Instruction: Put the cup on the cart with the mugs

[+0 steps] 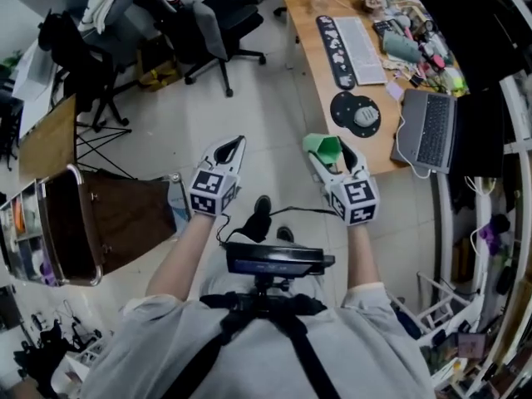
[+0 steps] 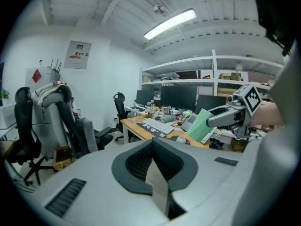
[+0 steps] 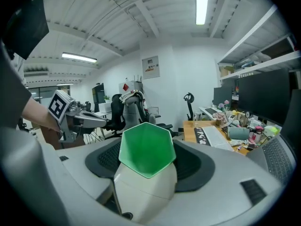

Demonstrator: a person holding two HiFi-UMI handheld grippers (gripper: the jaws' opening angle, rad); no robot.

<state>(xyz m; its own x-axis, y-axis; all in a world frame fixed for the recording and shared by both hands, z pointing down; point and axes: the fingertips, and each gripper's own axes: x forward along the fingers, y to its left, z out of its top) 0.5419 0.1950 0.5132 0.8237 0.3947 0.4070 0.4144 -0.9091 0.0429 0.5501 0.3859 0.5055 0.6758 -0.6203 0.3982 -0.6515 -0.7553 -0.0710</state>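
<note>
Head view: grips the cup [image 1: 321,145] in the right gripper [image 1: 331,158], above the floor just beside the cluttered desk [image 1: 309,48]; carries the left gripper [image 1: 233,145] alongside, apart from it.

Left gripper view: pressed together at the tips, pinching nothing.

Right gripper view: clamped on the cup's pale body; shows a green six-sided mouth, nothing inside.
</note>
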